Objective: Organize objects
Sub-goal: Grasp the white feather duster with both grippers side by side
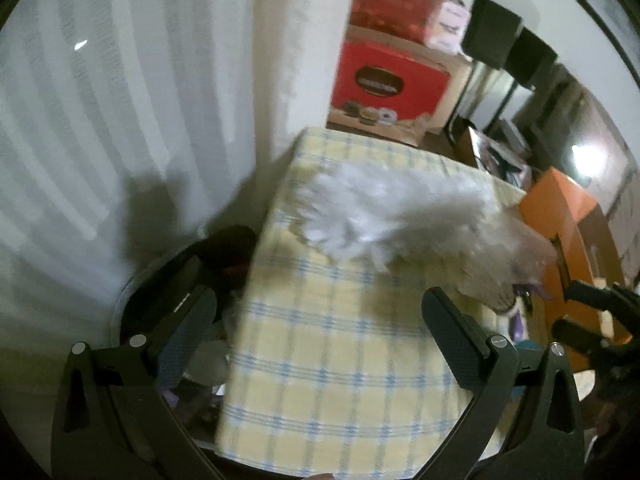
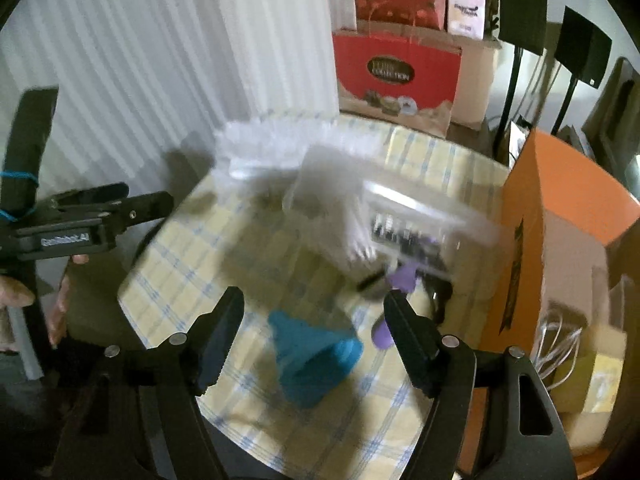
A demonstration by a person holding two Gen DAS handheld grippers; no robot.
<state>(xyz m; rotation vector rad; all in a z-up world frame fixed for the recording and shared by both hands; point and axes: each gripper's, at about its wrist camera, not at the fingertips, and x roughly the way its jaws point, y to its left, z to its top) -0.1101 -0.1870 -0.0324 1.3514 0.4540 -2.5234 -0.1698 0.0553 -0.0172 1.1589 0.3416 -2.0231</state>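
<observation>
A round table under a yellow and blue checked cloth [image 1: 320, 360] [image 2: 192, 248] fills both views. A clear plastic container [image 2: 400, 216] [image 1: 400, 220] with dark small items inside sits over the cloth, heavily blurred. A teal cone-shaped object [image 2: 312, 360] lies on the cloth below my right gripper [image 2: 314, 320], which is open and does not touch it. Purple pieces [image 2: 404, 276] lie just beyond. My left gripper [image 1: 320, 320] stands wide open over the table's left side with nothing between its fingers. It shows at the left of the right wrist view [image 2: 152, 200], held by a hand [image 2: 60, 312].
An orange box [image 2: 560, 200] stands against the table's right side. Red gift boxes [image 2: 396, 76] are stacked behind it. A white curtain [image 1: 120, 100] hangs at the left. A dark round bin [image 1: 172, 288] with loose items sits below the table's left edge. Black speakers [image 2: 520, 8] on stands are at the back right.
</observation>
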